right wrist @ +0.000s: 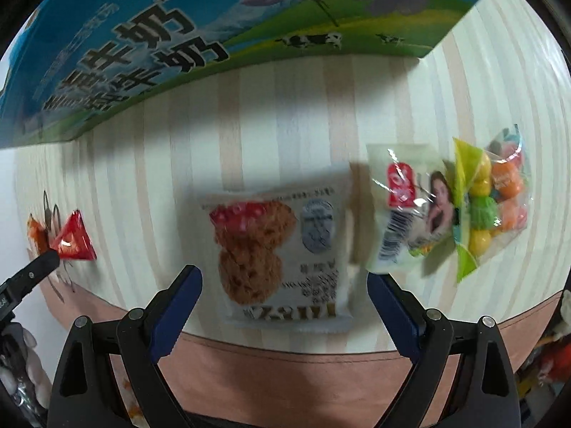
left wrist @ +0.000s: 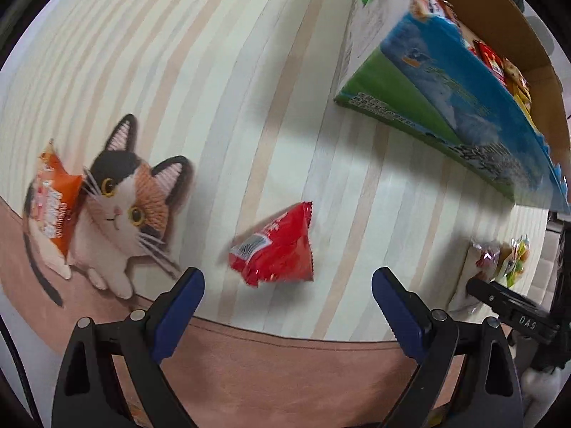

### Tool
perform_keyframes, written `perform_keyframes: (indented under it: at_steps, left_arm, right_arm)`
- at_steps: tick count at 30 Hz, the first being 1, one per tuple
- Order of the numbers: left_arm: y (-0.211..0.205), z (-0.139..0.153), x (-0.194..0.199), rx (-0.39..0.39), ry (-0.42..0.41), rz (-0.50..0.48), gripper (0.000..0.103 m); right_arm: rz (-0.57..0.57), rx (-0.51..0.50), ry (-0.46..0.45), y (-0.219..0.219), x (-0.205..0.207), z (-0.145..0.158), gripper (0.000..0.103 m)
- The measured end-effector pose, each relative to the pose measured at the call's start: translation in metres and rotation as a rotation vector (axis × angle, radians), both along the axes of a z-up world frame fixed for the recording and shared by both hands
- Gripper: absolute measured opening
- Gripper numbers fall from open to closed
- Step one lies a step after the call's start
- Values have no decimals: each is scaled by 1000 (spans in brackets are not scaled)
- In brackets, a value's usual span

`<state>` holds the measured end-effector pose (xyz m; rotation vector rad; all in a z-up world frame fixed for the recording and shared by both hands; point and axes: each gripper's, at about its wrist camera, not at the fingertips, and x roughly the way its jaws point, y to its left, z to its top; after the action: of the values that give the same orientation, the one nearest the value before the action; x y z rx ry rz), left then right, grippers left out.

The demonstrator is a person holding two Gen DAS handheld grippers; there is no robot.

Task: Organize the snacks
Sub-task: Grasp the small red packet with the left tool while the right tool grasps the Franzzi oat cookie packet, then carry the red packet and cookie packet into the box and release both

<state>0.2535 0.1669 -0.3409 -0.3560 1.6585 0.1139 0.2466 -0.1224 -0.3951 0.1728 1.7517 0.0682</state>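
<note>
My left gripper (left wrist: pixel 287 278) is open, its blue pads either side of a red snack packet (left wrist: pixel 276 249) lying on the striped tablecloth. An orange packet (left wrist: pixel 53 207) lies at the left by the printed cat. My right gripper (right wrist: pixel 285 274) is open above a white cookie packet (right wrist: pixel 282 256). Right of it lie a pale packet with a woman's picture (right wrist: pixel 410 207) and a clear bag of coloured candies (right wrist: pixel 492 207). The milk carton box (left wrist: pixel 446 82) holds several snacks and stands at the back; it also shows in the right wrist view (right wrist: pixel 142 46).
The tablecloth's pink border (left wrist: pixel 285 363) runs along the near table edge. The right gripper's black finger (left wrist: pixel 506 303) shows at the left view's right side. The left gripper's finger (right wrist: pixel 32 271) shows at the right view's left, near the red packet (right wrist: pixel 73 239).
</note>
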Motion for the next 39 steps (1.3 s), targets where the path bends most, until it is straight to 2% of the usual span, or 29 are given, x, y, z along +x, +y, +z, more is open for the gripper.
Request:
perform_keyframes:
  at_steps: [7, 10, 12, 15, 22, 25, 26, 32, 39]
  left_arm:
    - [3, -29, 14, -4, 70, -11, 96]
    - [3, -36, 15, -5, 78, -7, 82]
    - [4, -39, 17, -3, 87, -8, 63]
    - [5, -42, 16, 11, 83, -18, 56]
    - [-1, -45, 9, 20, 70, -27, 55]
    - [-6, -37, 11, 30, 60, -35, 53]
    - [-7, -34, 12, 34, 53, -40, 53]
    - [-20, -17, 18, 29, 32, -63, 52]
    - [-39, 9, 14, 12, -11, -103, 52]
  right_arm:
    - [-22, -15, 21, 7, 15, -15, 97]
    - [-19, -26, 13, 10, 17, -19, 96]
    - [-18, -35, 12, 13, 20, -21, 96]
    - [-13, -50, 4, 16, 22, -21, 96]
    - [-1, -94, -3, 59, 10, -29, 93]
    - [-1, -130, -30, 59, 13, -25, 76]
    - [2, -138, -39, 60, 16, -23, 75]
    - [-5, -125, -51, 64, 18, -17, 75]
    - [-52, -30, -43, 48, 6, -10, 75]
